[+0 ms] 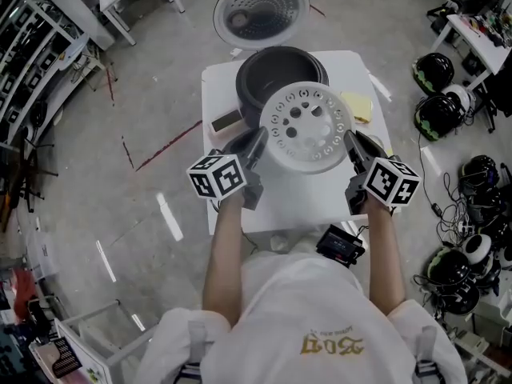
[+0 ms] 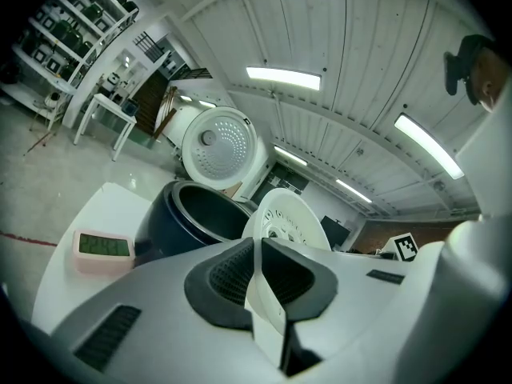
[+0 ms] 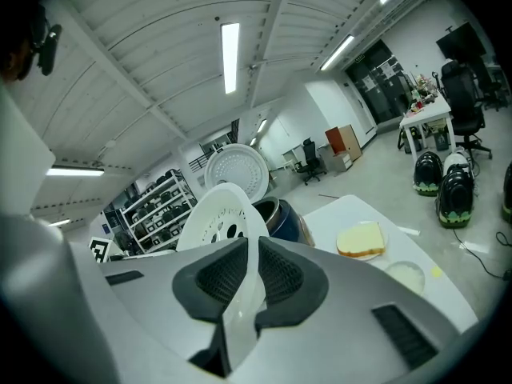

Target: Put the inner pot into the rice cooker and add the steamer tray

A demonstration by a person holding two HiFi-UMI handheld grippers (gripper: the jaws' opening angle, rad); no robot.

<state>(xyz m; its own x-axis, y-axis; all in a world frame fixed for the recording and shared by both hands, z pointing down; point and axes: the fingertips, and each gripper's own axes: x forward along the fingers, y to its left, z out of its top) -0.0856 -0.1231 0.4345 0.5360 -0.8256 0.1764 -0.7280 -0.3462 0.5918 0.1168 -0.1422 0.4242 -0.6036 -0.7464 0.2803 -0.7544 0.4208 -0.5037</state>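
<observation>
A round white steamer tray (image 1: 306, 126) with several holes hangs in the air above the white table (image 1: 292, 202), just in front of the dark rice cooker (image 1: 280, 77). My left gripper (image 1: 258, 146) is shut on the tray's left rim and my right gripper (image 1: 350, 144) is shut on its right rim. The rim passes between the black pads in the left gripper view (image 2: 268, 290) and in the right gripper view (image 3: 244, 290). The cooker's round lid (image 1: 261, 10) stands open behind it. The cooker (image 2: 192, 218) shows a dark pot inside.
A small pink digital timer (image 1: 226, 121) lies left of the cooker. A yellow sponge (image 1: 358, 106) sits on the table's right side. A black device (image 1: 340, 246) lies at the near table edge. Helmets (image 1: 436, 72) and cables crowd the floor at right; shelving (image 1: 32, 62) stands at left.
</observation>
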